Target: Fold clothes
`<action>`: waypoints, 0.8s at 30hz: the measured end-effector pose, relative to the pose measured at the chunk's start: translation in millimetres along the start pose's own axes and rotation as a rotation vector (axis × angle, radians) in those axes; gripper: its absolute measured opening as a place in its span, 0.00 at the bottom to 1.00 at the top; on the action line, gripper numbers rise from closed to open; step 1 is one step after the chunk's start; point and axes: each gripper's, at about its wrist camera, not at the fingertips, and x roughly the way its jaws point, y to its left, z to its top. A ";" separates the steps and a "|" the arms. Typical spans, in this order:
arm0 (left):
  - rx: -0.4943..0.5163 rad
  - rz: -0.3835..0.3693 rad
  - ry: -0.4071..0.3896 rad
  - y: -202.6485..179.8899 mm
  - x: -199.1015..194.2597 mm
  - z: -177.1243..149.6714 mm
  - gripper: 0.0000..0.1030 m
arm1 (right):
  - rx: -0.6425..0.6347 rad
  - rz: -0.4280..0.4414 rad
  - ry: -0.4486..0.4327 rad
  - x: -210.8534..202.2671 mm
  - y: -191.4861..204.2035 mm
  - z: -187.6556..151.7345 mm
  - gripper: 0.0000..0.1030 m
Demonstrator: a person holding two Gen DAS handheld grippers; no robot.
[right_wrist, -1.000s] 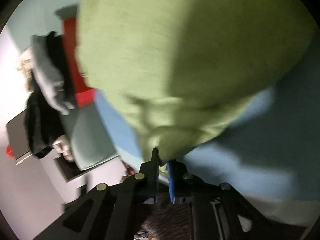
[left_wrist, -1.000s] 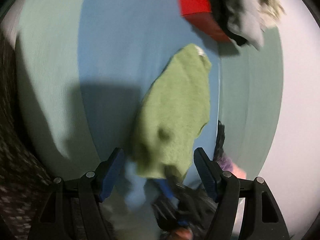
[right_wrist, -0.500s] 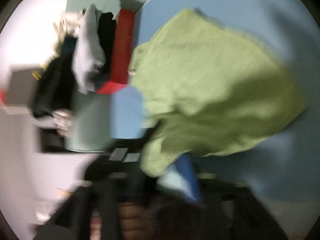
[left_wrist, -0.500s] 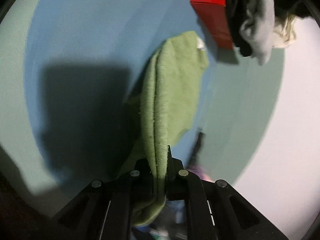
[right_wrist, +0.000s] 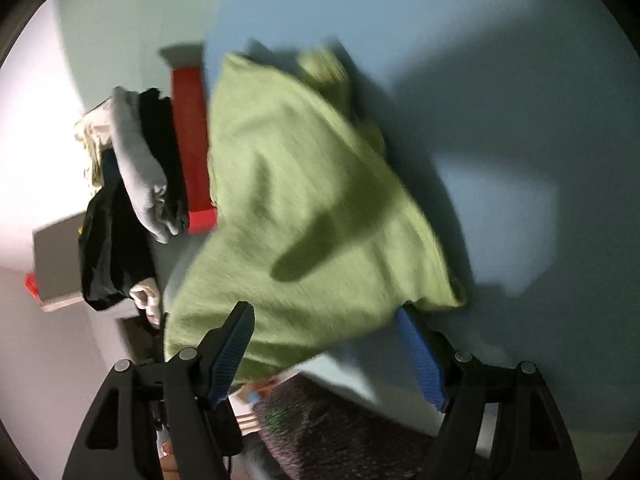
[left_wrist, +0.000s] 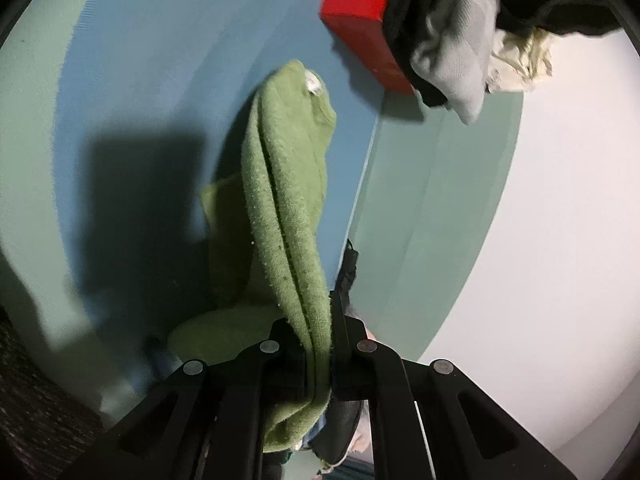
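Observation:
A green knit garment (left_wrist: 288, 184) hangs over the blue surface (left_wrist: 160, 80). My left gripper (left_wrist: 320, 344) is shut on its folded edge, and the cloth runs away from the jaws toward a white label at its far end. In the right wrist view the same green garment (right_wrist: 304, 216) spreads wide and blurred in front of my right gripper (right_wrist: 324, 344), which is open with its blue pads (right_wrist: 236, 344) apart and nothing between them.
A red box (left_wrist: 360, 12) sits at the far edge with a pile of grey, black and cream clothes (left_wrist: 452, 40) on it; the pile also shows in the right wrist view (right_wrist: 136, 184). A pale green band (left_wrist: 436, 200) borders the blue surface.
My left gripper closed on the green garment's edge and holds it. My right gripper let go of the garment and now stands open; the cloth has dropped and spread out.

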 end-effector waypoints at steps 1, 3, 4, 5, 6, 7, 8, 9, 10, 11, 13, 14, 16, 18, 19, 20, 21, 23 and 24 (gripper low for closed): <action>0.007 -0.006 0.006 -2.5 1.7 -1.3 0.08 | 0.033 0.023 0.019 7.2 -5.4 -2.2 0.75; 0.016 -0.020 0.014 -7.7 5.5 -3.0 0.08 | 0.056 0.073 0.011 14.9 -8.0 -5.6 0.74; 0.017 -0.026 0.018 -9.3 6.9 -3.0 0.08 | 0.060 0.094 0.000 17.0 -7.6 -6.0 0.75; 0.014 -0.033 0.018 -10.4 7.8 -2.8 0.08 | 0.064 0.110 -0.007 18.6 -7.0 -4.9 0.75; 0.013 -0.037 0.017 -10.8 7.6 -2.1 0.08 | 0.077 0.130 -0.016 19.4 -7.3 -2.8 0.75; 0.013 -0.038 0.013 -11.4 7.6 -0.5 0.08 | 0.096 0.147 -0.024 18.8 -9.5 0.8 0.74; 0.011 -0.034 0.005 -10.7 6.2 0.9 0.08 | 0.116 0.163 -0.030 17.9 -12.1 4.8 0.65; 0.009 -0.031 -0.003 -10.0 4.7 2.4 0.08 | 0.137 0.169 -0.036 15.6 -16.7 8.5 0.60; 0.007 -0.028 -0.012 -9.4 3.4 3.9 0.08 | 0.158 0.172 -0.041 12.8 -21.8 12.1 0.45; 0.002 -0.021 -0.014 -8.2 3.3 6.2 0.08 | 0.156 0.150 -0.052 9.8 -23.9 14.0 0.32; -0.003 -0.005 -0.018 -6.1 3.4 10.0 0.08 | 0.131 0.091 -0.076 2.3 -23.5 16.5 0.17; 0.005 0.002 -0.022 -6.0 1.5 10.9 0.08 | 0.118 0.086 -0.087 -4.3 -20.7 17.4 0.14; 0.033 0.006 -0.021 -10.5 -1.6 11.5 0.08 | 0.064 0.084 -0.135 -26.1 -4.4 18.0 0.12; 0.073 -0.002 -0.014 -19.6 -4.3 11.1 0.07 | -0.034 0.095 -0.200 -56.0 23.5 16.4 0.11; 0.097 -0.023 0.008 -27.3 -5.6 9.2 0.07 | -0.103 0.127 -0.240 -74.4 43.2 13.4 0.11; 0.135 -0.059 0.040 -40.9 -5.5 4.6 0.07 | -0.188 0.153 -0.280 -93.8 66.9 8.7 0.11; 0.176 -0.079 0.069 -54.7 -5.5 -1.4 0.07 | -0.249 0.157 -0.303 -105.3 83.9 4.5 0.11; 0.258 -0.117 0.126 -82.3 -5.6 -13.2 0.07 | -0.369 0.181 -0.354 -127.4 120.5 -7.7 0.10; 0.297 -0.137 0.155 -95.9 -5.7 -19.0 0.07 | -0.430 0.195 -0.381 -138.7 139.4 -14.0 0.10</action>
